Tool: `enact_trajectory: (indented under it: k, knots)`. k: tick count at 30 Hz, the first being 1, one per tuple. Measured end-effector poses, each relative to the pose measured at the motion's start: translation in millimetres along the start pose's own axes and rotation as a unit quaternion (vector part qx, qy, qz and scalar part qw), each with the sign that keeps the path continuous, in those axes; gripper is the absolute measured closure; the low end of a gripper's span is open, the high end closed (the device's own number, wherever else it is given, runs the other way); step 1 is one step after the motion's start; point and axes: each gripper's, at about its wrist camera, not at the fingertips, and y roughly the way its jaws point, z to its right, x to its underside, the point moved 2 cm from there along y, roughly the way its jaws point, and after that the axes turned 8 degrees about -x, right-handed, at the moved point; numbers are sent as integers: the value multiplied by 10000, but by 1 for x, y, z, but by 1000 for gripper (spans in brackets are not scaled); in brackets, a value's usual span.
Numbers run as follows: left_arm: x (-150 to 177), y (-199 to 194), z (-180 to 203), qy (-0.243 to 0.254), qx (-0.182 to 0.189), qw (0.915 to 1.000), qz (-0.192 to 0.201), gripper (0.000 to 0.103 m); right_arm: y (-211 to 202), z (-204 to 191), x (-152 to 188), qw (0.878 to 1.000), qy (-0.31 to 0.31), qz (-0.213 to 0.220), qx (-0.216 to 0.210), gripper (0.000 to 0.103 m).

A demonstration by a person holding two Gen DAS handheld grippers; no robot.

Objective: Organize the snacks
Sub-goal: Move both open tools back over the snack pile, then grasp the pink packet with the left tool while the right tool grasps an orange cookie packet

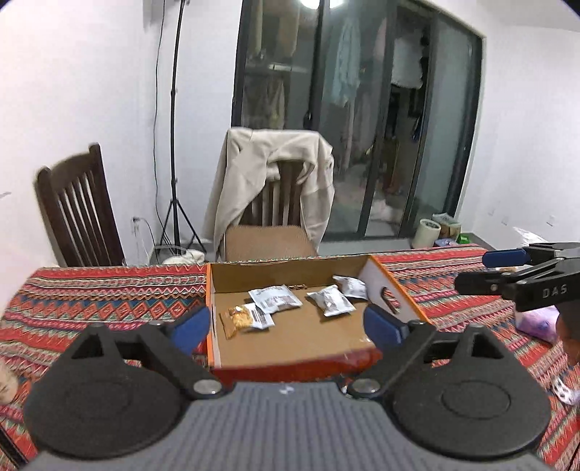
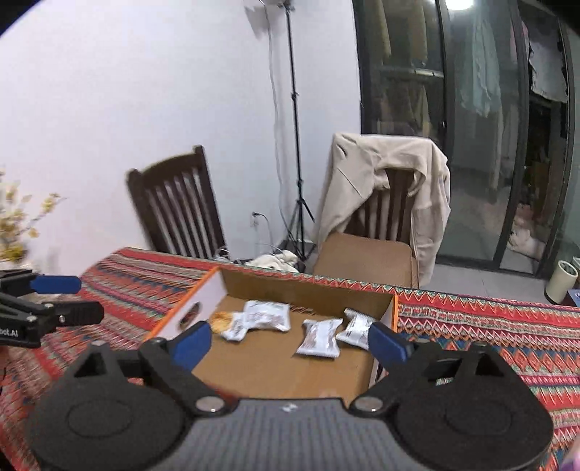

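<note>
Packets (image 1: 275, 299) in box (image 1: 393, 290): light, crinkly, slippery (judged); pinch at sealed edge. L gripper (image 1: 286, 326) & R gripper (image 2: 290, 344) wide, empty.

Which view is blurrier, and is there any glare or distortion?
Right wrist view: more motion blur, with the snack packets and dark chair smeared. Left wrist view: sharper on the cardboard box, slight blur on the dark chair. Both views: fisheye bowing, dark corners, lamp glare on the glass door.
</note>
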Motion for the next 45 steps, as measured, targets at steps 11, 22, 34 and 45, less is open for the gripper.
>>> enact_trajectory:
  k: [11,22,34,45]
  knots:
    - [119,-120,28,-191,-369,9976,552,0,-131,-45,109,9969,14,570,-540,0]
    - [210,-174,34,-387,-1040,9933,314,0,-180,-83,226,9980,-76,595,-204,0]
    - [242,-180,46,-162,-1156,9931,107,0,-188,-91,290,9994,83,238,256,0]
    - [246,-158,42,-117,-1082,9941,-51,0,-166,-89,291,9993,73,71,353,0]
